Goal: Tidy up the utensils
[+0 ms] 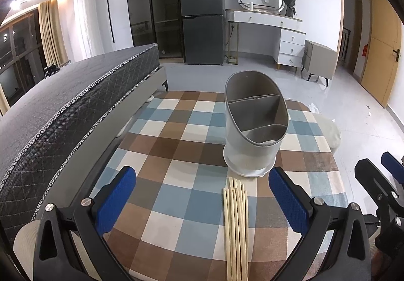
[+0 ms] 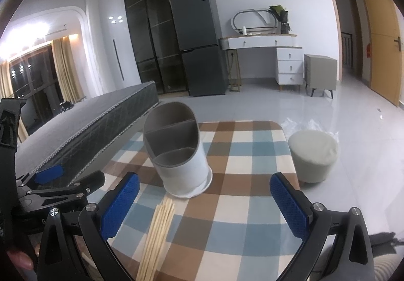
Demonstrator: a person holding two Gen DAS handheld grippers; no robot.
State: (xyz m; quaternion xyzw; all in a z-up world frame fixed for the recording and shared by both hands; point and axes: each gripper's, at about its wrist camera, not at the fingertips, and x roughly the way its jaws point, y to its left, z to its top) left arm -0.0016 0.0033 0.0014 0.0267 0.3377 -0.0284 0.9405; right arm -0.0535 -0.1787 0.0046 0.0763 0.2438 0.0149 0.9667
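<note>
Beside the bed [image 1: 63, 109], a checked table [image 1: 176, 144] (tiled floor [image 1: 353, 109] beyond).

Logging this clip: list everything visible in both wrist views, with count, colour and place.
utensil holder: one, grey-white, divided compartments all empty, upright on the table
chopsticks: one bundle, exact count unclear, pale wood, lying flat just short of the holder
tablecloth: one, brown, blue and cream check, covering the table
stool: one, pale grey, round, on the floor right of the table
bed: one, dark grey mattress, left of the table
fridge: one, dark grey, at the back wall
dressing table: one, white, right of the fridge
left gripper: black with blue pads, open, above the chopsticks
right gripper: same colours, open, empty
</note>
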